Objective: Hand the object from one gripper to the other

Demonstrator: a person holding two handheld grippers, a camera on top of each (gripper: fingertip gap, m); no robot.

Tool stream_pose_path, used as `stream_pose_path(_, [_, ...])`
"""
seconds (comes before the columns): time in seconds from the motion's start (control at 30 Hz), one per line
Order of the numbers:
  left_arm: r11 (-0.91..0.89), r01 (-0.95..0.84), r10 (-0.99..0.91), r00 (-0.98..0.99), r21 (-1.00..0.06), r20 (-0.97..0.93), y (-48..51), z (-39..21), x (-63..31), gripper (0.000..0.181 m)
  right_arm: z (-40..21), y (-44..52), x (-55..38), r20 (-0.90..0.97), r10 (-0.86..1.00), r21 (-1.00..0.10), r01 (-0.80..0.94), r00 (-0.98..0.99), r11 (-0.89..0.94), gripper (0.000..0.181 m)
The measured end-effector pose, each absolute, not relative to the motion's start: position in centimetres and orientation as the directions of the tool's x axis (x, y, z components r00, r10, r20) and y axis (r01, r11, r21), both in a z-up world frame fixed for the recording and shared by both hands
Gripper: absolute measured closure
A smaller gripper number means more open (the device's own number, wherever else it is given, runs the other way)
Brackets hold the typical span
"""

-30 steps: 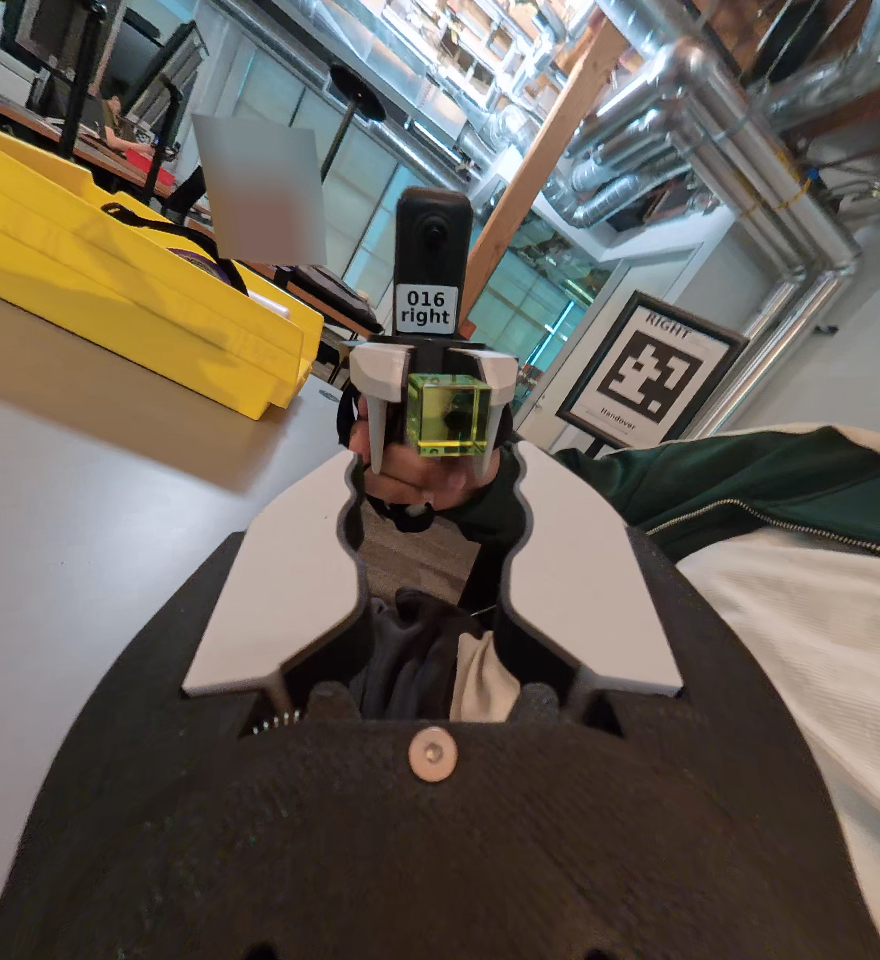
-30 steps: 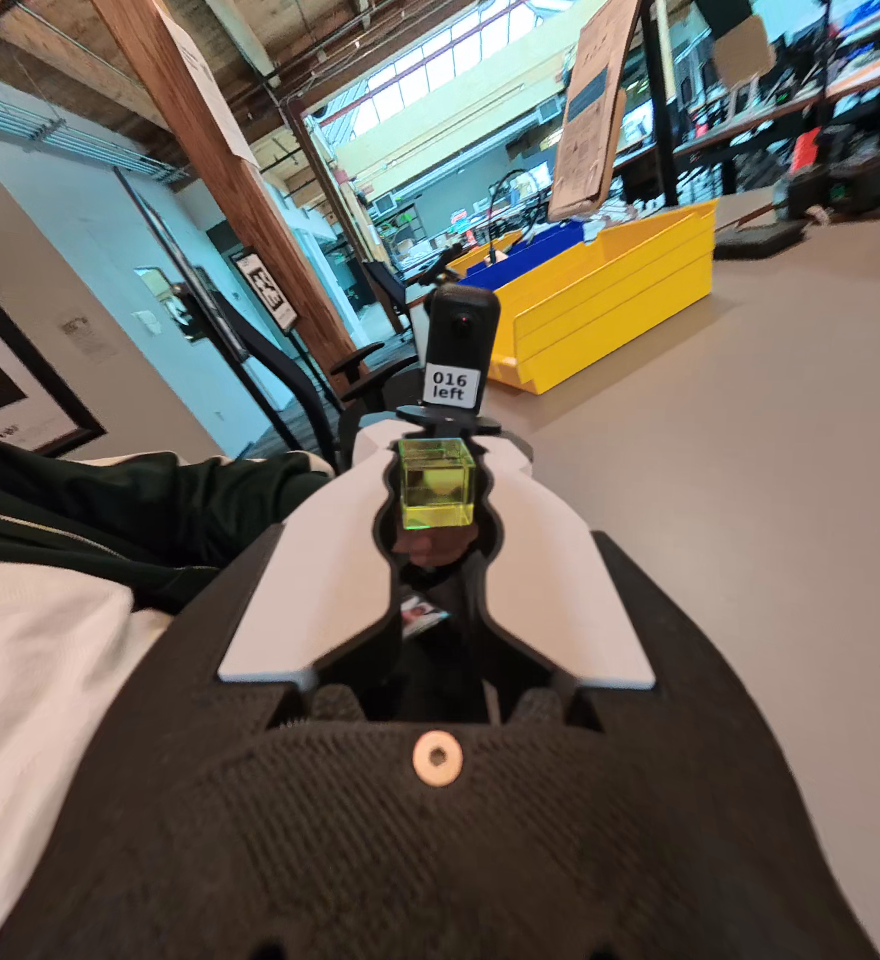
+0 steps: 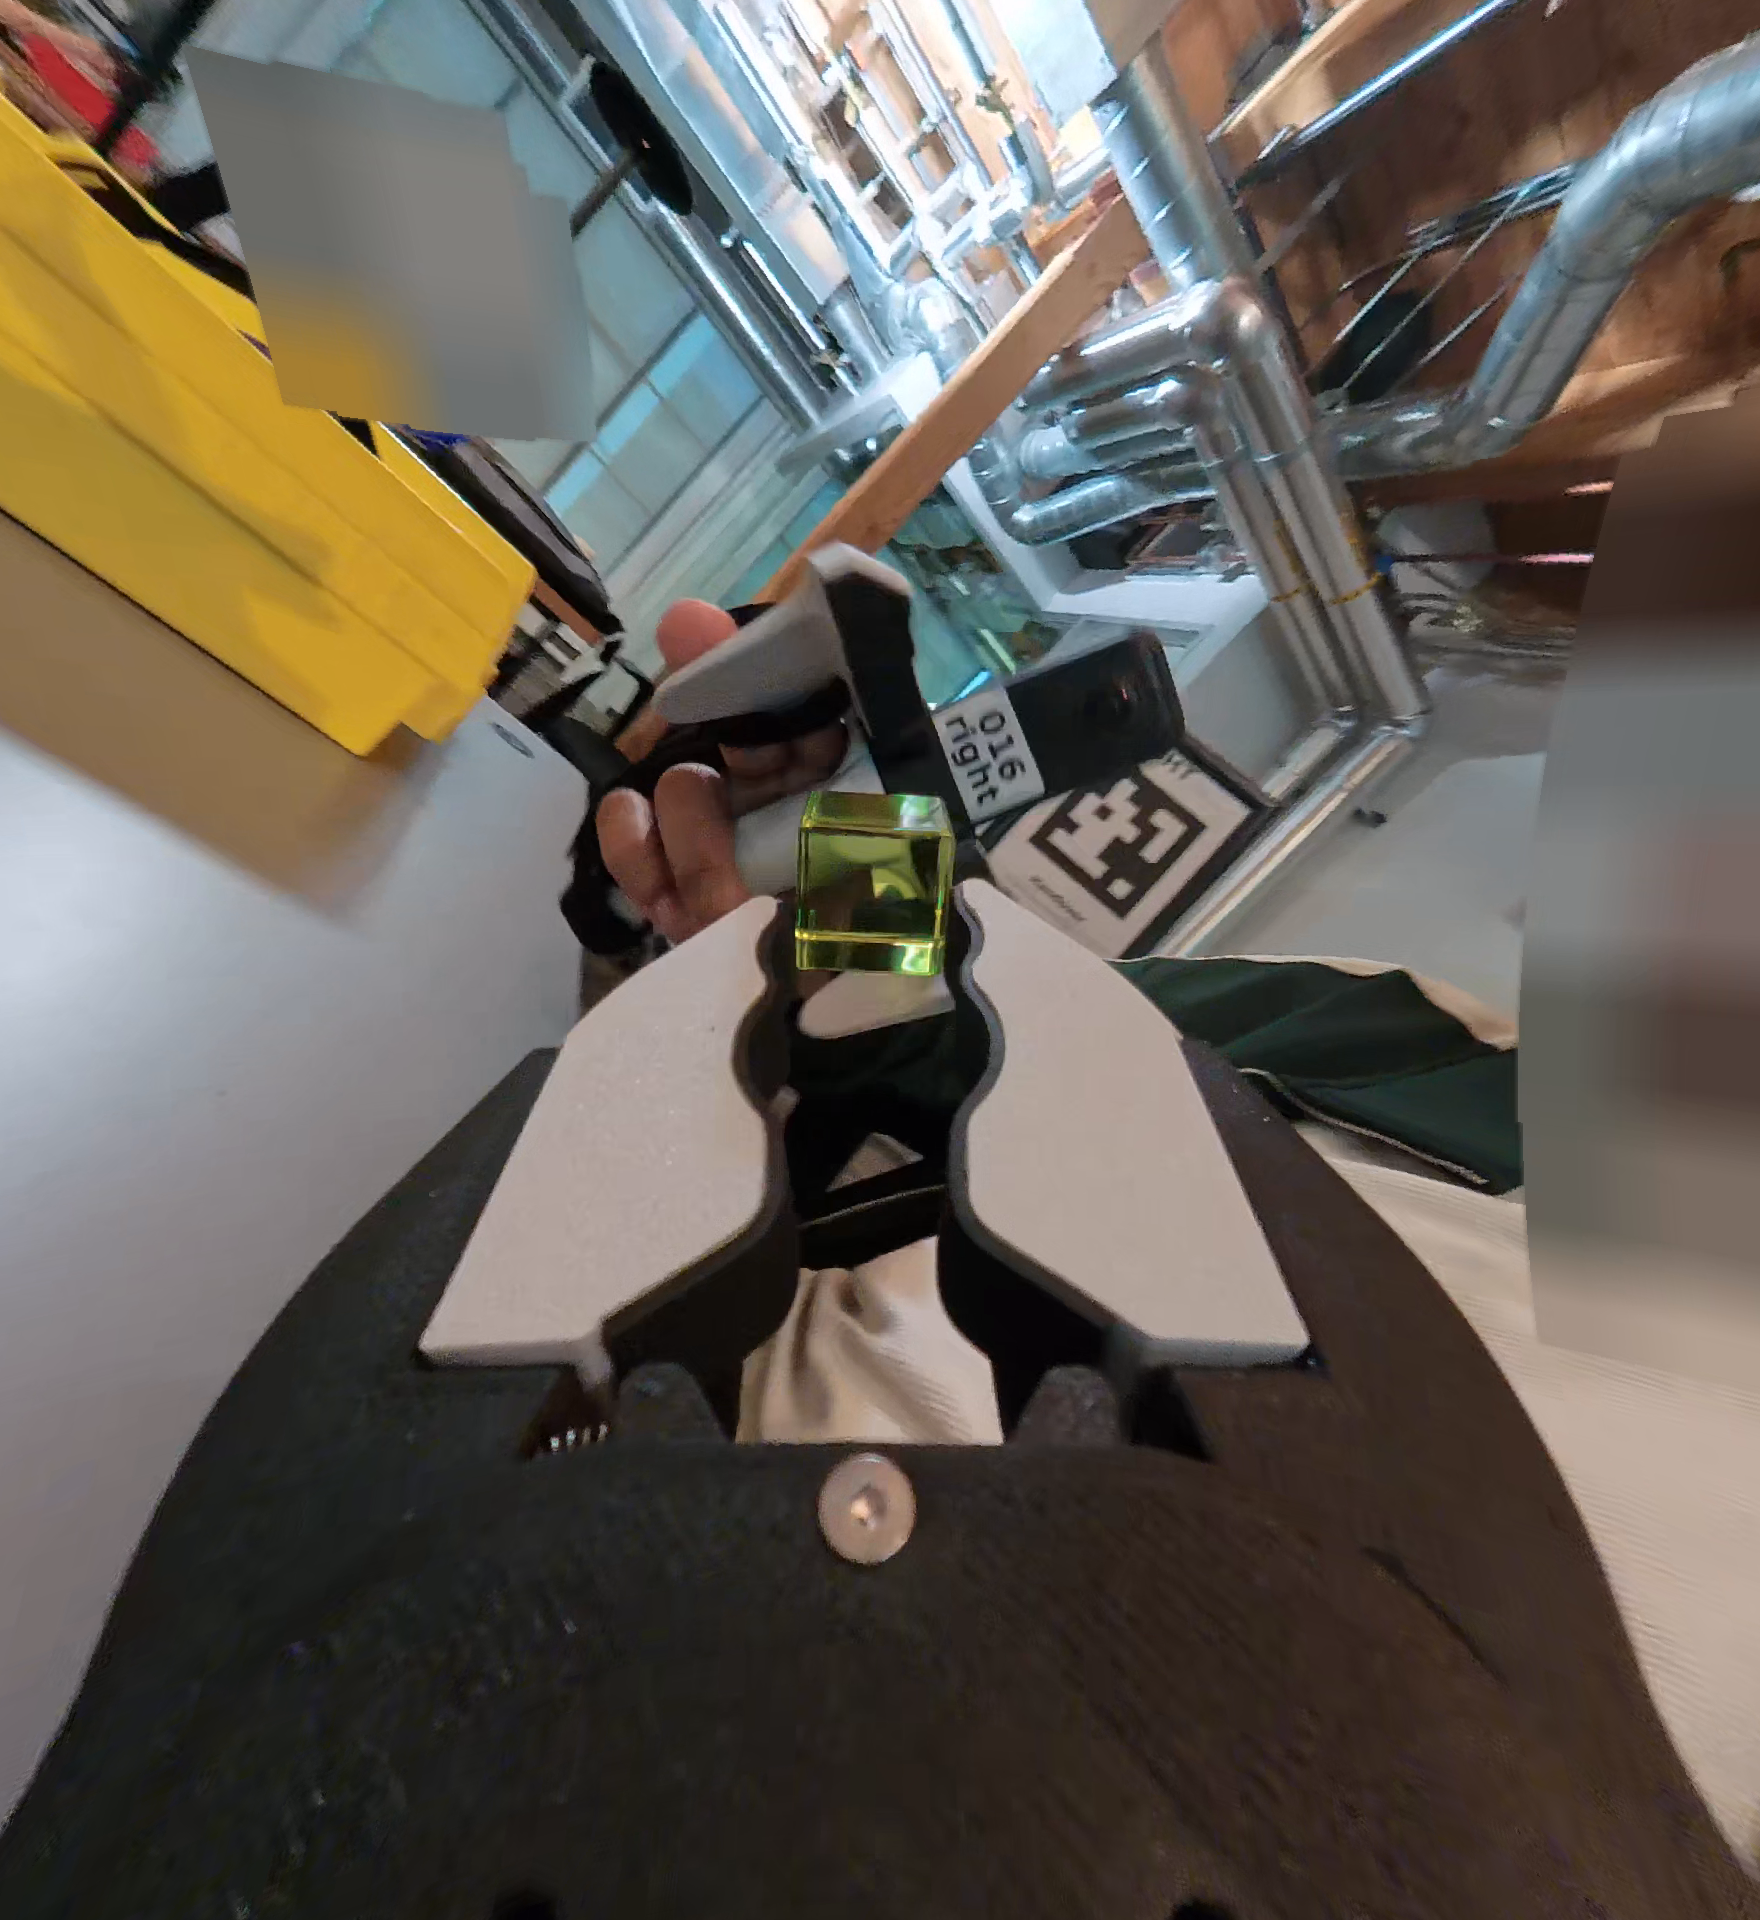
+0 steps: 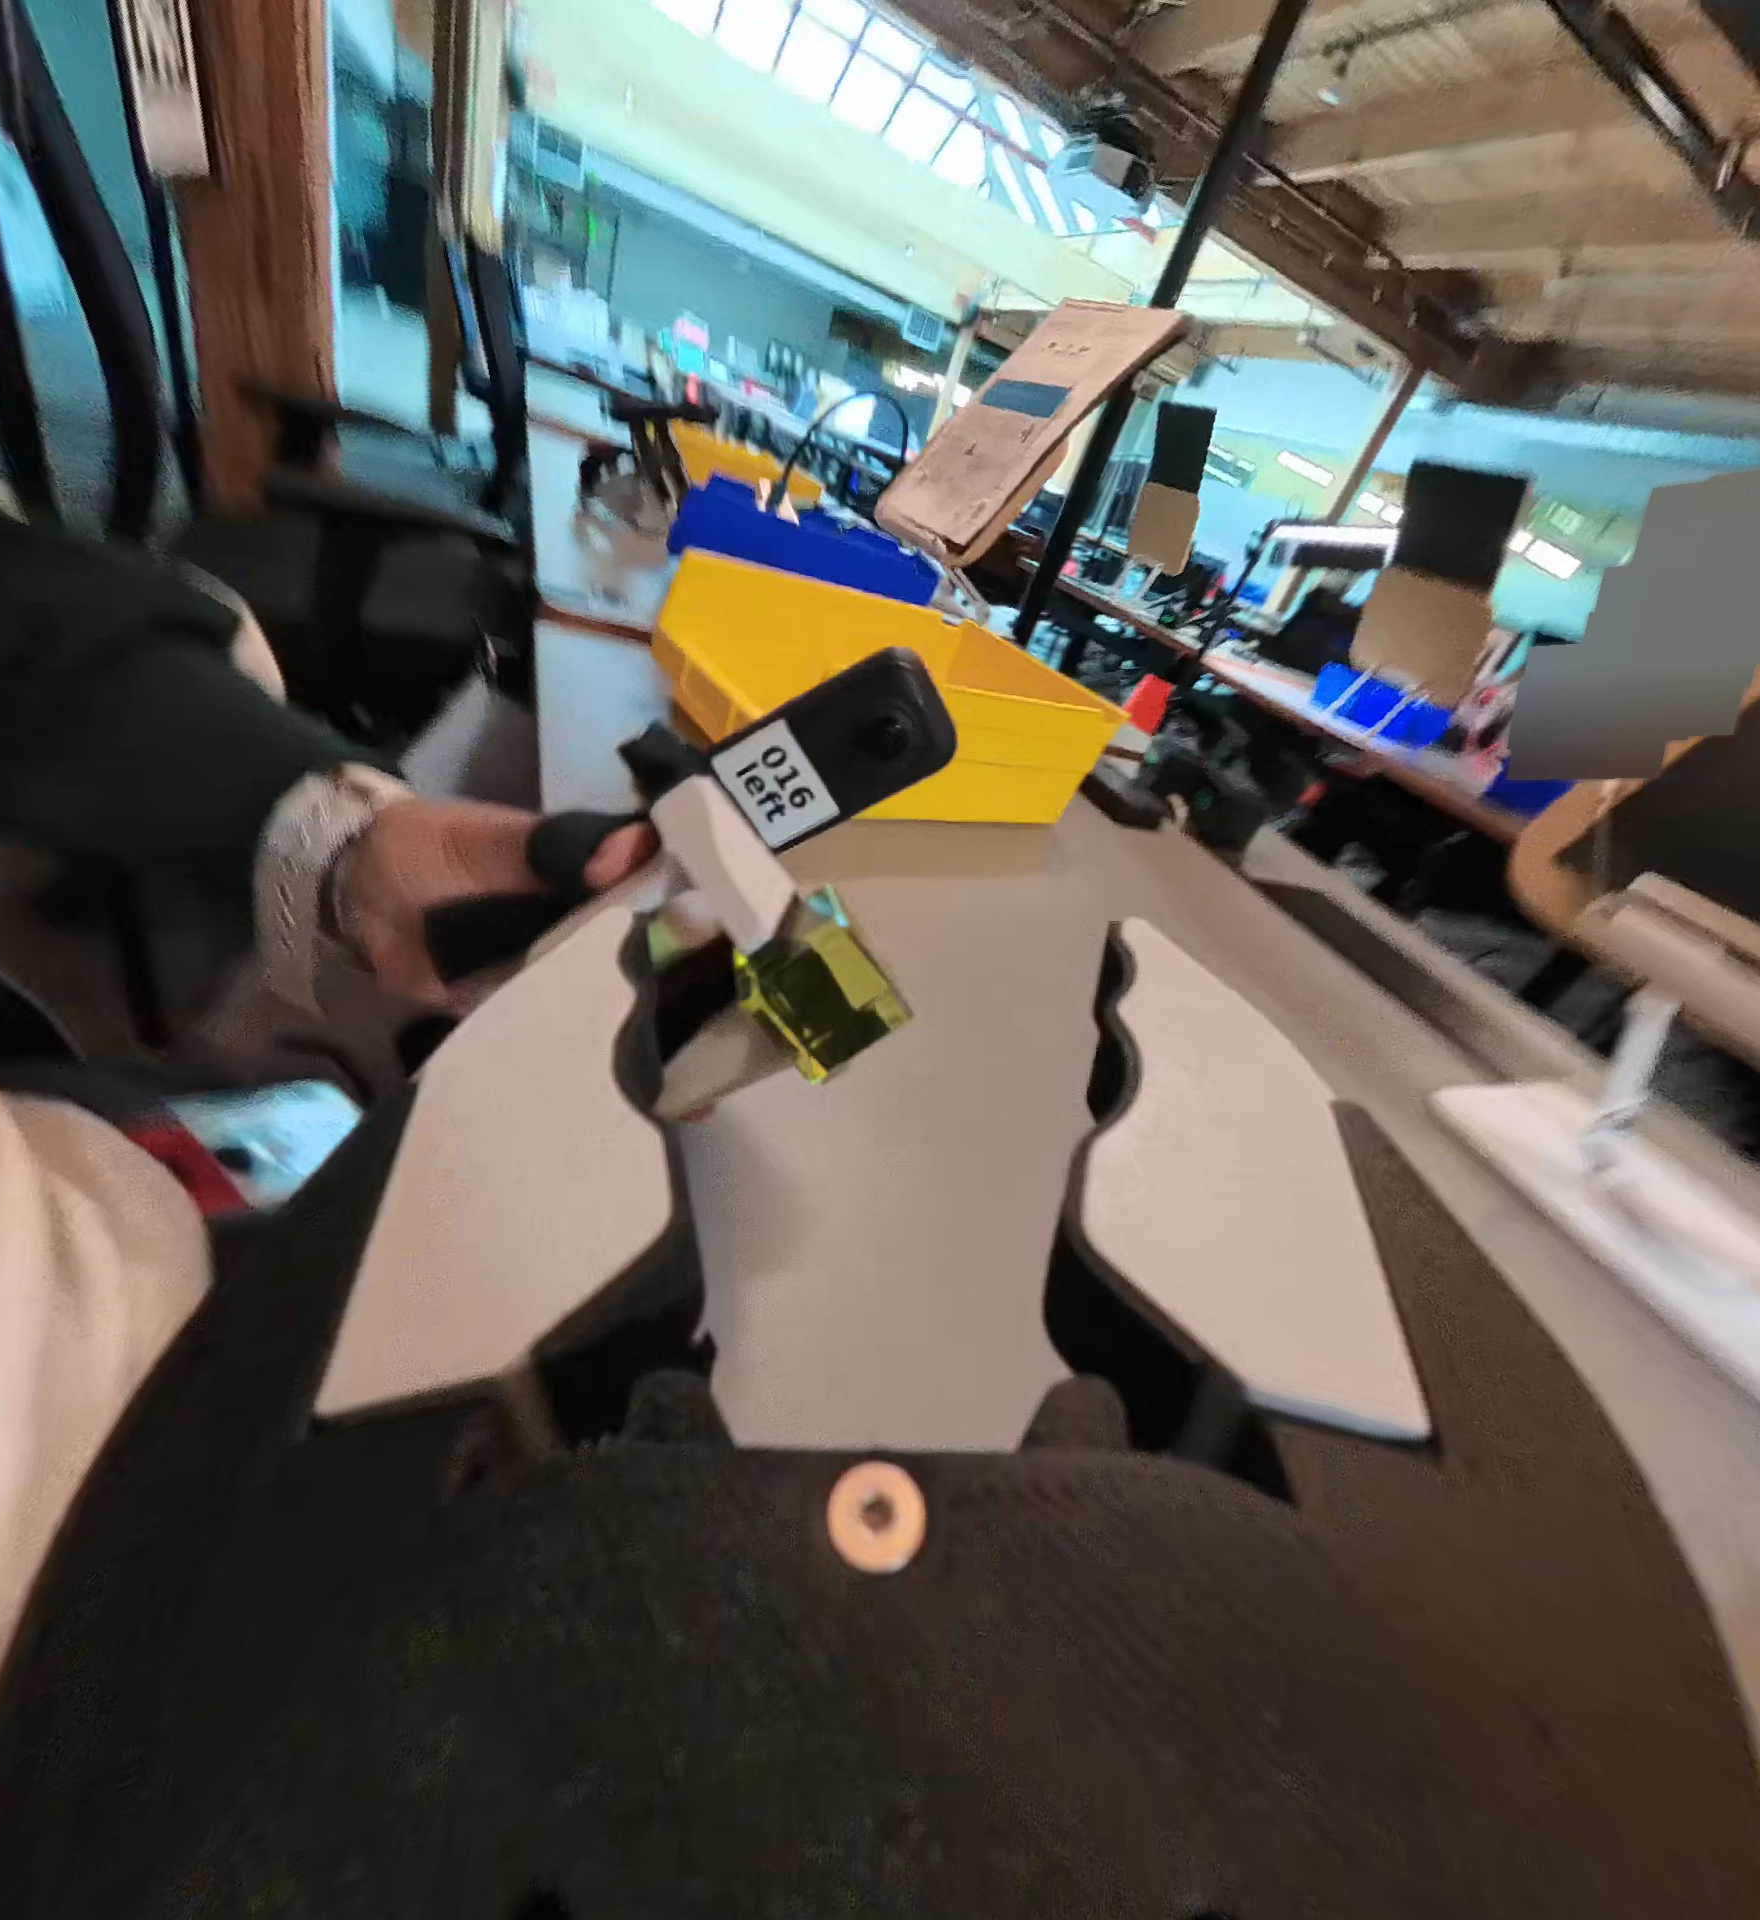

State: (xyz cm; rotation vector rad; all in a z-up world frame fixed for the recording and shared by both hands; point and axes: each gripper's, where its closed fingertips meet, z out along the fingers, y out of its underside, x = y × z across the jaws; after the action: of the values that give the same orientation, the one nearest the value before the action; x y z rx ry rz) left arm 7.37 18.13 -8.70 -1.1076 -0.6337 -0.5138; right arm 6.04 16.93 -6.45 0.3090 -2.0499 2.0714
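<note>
Between the left gripper's (image 3: 871,920) jaws, green cube (image 3: 874,900) sits square.

We see bright daylight from skylights (image 4: 855,94) at twelve o'clock, motion blur toward every edge, and wide-angle bending.

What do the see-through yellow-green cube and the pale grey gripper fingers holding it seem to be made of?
The see-through yellow-green cube looks like clear tinted acrylic or resin, possibly glass: light passes through it, its faces are glossy and its edges glow. The pale grey fingers of the left gripper look like matte moulded or printed plastic with a fine grainy surface and no shine. The right gripper stands open and empty.
</note>
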Motion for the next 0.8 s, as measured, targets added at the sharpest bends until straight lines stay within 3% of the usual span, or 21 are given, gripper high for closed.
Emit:
stream_pose_path(0.07, [0.365, 0.607, 0.019, 0.753, -0.706, 0.657, 17.8, -8.9, 7.0, 0.155, -6.2, 17.4, 4.8, 0.109, -0.013, -0.993, -0.108, -0.994, -0.051, 0.098])
stream_pose_path(0.23, [0.295, 0.444, 0.215, 0.832, -0.846, 0.511, 18.0, -9.3, 6.6, 0.155, -7.7, 17.7, 3.7, -0.361, -0.158, -0.932, 0.363, -0.919, 0.014, 0.131])
stream_pose_path(0.33, [0.248, 0.377, 0.275, 0.856, -0.893, 0.438, 18.3, -9.5, 6.7, 0.155, -8.0, 17.4, 4.2, -0.515, -0.236, -0.852, 0.521, -0.824, 0.039, 0.131])
stream_pose_path(0.8, [0.310, 0.402, 0.259, 0.836, -0.861, 0.483, 18.6, -9.0, 6.7, 0.156, -8.1, 16.9, 6.3, -0.401, -0.273, -0.915, 0.400, -0.875, 0.060, 0.155])
